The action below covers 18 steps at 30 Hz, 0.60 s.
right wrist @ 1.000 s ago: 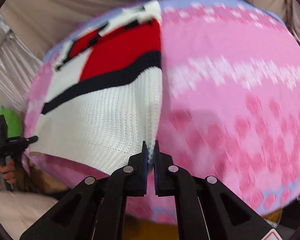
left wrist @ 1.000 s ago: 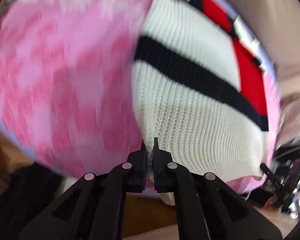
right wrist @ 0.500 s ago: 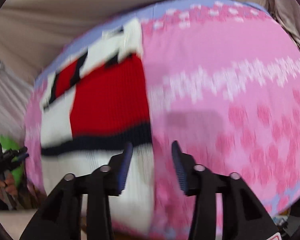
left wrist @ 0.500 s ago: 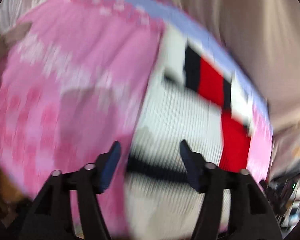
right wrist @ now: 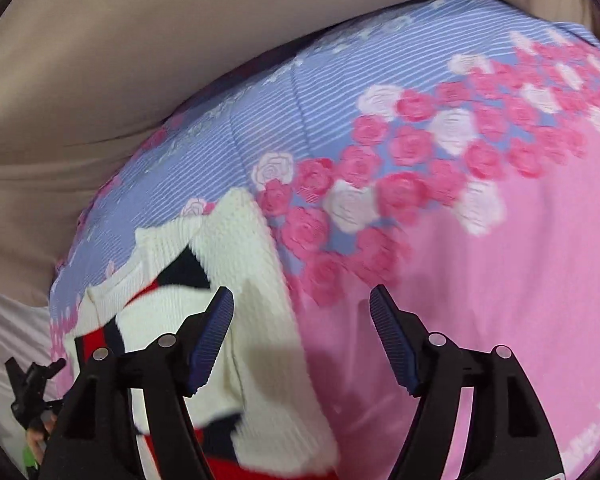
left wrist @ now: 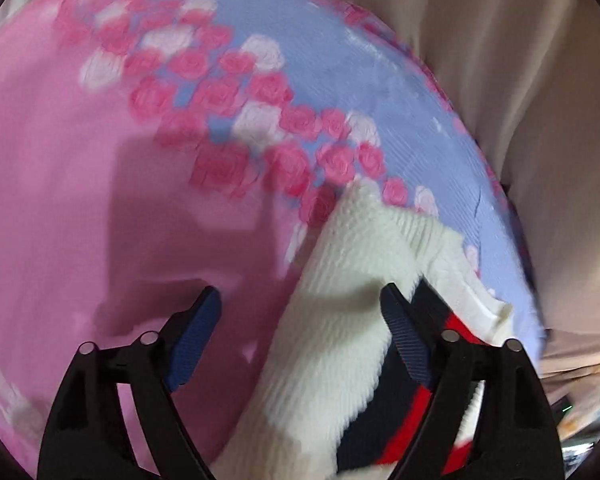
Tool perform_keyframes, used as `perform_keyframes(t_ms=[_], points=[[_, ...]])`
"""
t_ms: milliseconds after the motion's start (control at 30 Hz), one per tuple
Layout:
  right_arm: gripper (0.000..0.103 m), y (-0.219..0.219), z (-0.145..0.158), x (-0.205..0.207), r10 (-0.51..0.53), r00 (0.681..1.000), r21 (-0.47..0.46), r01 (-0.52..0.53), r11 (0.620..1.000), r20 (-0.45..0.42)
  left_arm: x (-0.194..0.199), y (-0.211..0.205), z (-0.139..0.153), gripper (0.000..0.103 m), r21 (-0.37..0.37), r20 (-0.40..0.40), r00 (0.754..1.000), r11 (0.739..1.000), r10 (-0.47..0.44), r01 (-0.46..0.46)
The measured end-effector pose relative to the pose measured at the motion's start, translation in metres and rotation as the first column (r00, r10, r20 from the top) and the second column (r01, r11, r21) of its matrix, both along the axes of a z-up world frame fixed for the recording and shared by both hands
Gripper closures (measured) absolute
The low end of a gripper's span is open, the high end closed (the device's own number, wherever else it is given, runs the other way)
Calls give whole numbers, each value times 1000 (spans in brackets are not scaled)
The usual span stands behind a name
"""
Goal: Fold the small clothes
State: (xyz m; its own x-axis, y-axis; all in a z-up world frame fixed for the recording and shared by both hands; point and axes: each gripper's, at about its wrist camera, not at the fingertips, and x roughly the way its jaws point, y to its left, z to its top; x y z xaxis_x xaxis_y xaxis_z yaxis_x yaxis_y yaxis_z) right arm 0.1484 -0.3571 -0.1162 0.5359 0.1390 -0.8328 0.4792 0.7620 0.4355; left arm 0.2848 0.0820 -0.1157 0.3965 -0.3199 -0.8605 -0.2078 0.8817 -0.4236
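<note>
White ribbed knit sweater point(left wrist: 340, 320) with navy and red bands lies folded on the pink rose-print cloth point(right wrist: 500, 280). I see my left gripper point(left wrist: 296, 336) and right gripper point(right wrist: 302, 332) both spread wide above it, holding nothing.

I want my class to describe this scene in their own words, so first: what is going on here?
A person holding a gripper in each hand is folding a small knitted sweater in white, navy and red. It lies folded on a pink and blue bedspread printed with roses. The left gripper and the right gripper both have their jaws wide open, holding nothing, and sit over the sweater's edge.
</note>
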Motion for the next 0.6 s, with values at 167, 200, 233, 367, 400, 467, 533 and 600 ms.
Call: perform_keyframes(t_ms=[167, 200, 233, 367, 400, 467, 533, 600], points=[[85, 28, 3, 22, 99, 995, -48, -97, 994, 28, 15, -41, 11, 88, 76, 43, 978, 977, -203, 200], [87, 29, 11, 20, 98, 994, -60, -95, 994, 56, 14, -48, 22, 88, 102, 79, 969, 969, -234, 225], [88, 28, 27, 13, 94, 990, -74, -86, 994, 109, 12, -54, 31, 89, 110, 108, 962, 965, -251, 239], [90, 14, 76, -21, 59, 971, -156, -23, 987, 230, 22, -71, 57, 89, 118, 192, 939, 957, -284, 265], [90, 11, 81, -27, 54, 970, -195, -6, 981, 238, 25, -75, 57, 89, 128, 196, 938, 956, -287, 265], [90, 0, 72, -27, 26, 980, -255, 25, 967, 196, 38, -90, 42, 89, 181, 166, 940, 946, -297, 267], [87, -17, 34, -15, 14, 998, -196, -1, 981, 65, 44, -94, 17, 85, 216, 91, 954, 941, -287, 262], [83, -29, 10, -13, 2, 999, -163, -9, 987, -46, 38, -88, 6, 77, 234, 72, 965, 945, -251, 228]])
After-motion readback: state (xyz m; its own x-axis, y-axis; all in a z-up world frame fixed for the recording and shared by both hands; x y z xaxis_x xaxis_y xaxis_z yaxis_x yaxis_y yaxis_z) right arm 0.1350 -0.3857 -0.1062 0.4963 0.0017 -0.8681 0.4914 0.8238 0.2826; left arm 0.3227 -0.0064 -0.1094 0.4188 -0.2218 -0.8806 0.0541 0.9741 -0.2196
